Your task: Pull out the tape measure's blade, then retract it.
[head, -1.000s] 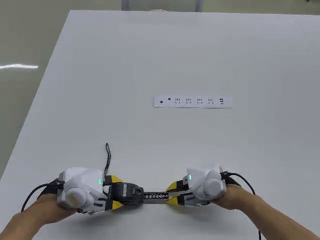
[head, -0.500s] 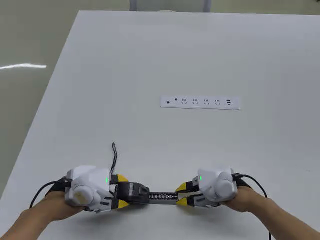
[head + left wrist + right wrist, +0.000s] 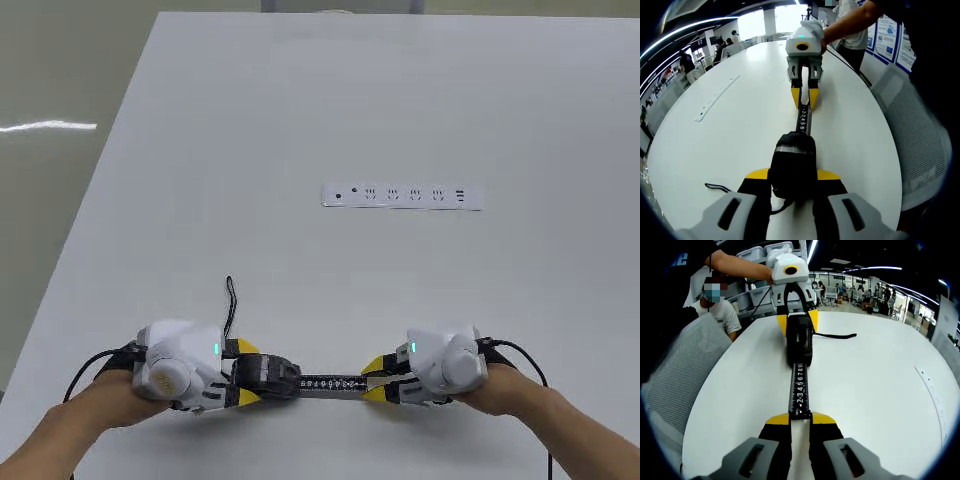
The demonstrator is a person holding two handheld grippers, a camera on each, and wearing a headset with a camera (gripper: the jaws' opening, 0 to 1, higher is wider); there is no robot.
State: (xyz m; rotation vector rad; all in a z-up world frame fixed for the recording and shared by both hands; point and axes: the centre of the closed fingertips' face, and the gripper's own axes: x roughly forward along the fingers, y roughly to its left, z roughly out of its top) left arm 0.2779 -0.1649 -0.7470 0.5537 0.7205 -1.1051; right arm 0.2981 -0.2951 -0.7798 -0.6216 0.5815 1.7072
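1. The white table carried every item. The work sat at its near edge, toward 6 o'clock in the head view.
2. The left gripper lay low over the table at 9 o'clock of the tape measure case. Its yellow-tipped jaws were clamped on the two sides of the case. The left gripper view showed the case seated between that gripper's jaws.
3. The right gripper lay at 3 o'clock of the case and faced the left gripper. Its jaws were pressed together on the free end of the blade. In the right gripper view the blade entered the closed tips of that gripper and ran toward 12 o'clock.
4. A white power strip lay flat at about 1 o'clock of the case, well apart from both grippers.
5. The tape measure case was black and stood on the table, with its mouth turned to 3 o'clock in the head view.
6. The blade was drawn partly out. It spanned straight from the case to the right gripper, just above or on the table. Printed numerals showed on it, from 2 to 9 in the right gripper view.
7. A thin black strap ran from the case toward 11 o'clock and lay loose on the table.
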